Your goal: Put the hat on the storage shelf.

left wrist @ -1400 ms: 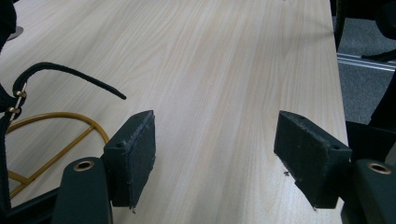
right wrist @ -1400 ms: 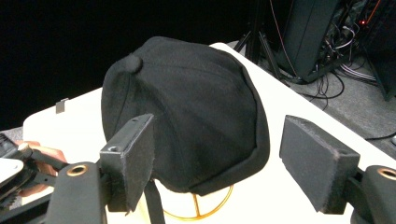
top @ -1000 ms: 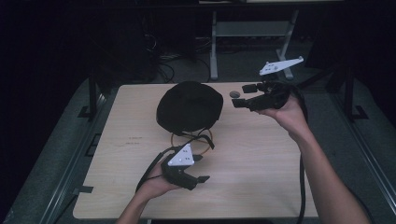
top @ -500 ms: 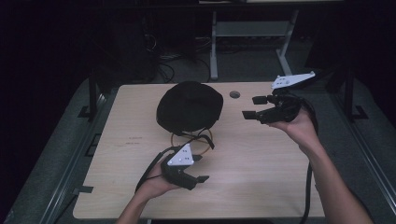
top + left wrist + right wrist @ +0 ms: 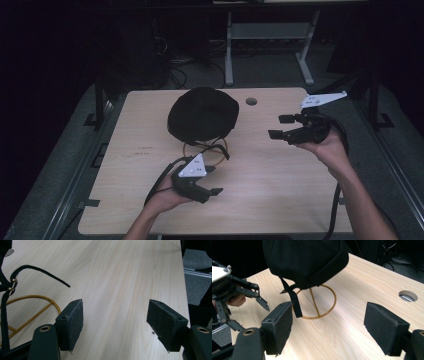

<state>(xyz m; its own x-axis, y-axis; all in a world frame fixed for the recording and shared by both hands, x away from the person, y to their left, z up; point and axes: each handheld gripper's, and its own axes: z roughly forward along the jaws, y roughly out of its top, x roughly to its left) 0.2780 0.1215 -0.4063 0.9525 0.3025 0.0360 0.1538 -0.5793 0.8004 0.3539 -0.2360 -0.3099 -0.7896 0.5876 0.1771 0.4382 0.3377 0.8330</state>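
A black cap [image 5: 202,114] sits on a gold wire stand [image 5: 220,150] at the middle of the back half of the wooden table [image 5: 280,200]. A black strap [image 5: 293,300] hangs from the cap's underside down over the stand's ring [image 5: 329,307]. My left gripper [image 5: 214,180] lies low in front of the stand, pointing right, jaws open with only bare tabletop between them [image 5: 116,325]. My right gripper [image 5: 279,126] is held to the right of the cap, pointing left at it. Its jaws are open and empty [image 5: 329,325], well short of the cap [image 5: 304,260].
A round cable hole [image 5: 251,101] is in the table behind the cap on the right. The strap's loose end [image 5: 37,271] and the stand's base [image 5: 27,301] lie to the left of my left jaws. Dark floor, cables and a table frame [image 5: 270,45] lie beyond the far edge.
My right gripper has come down and toward the person, from above the table's back right corner to the cap's right side. The left gripper and the cap have not moved.
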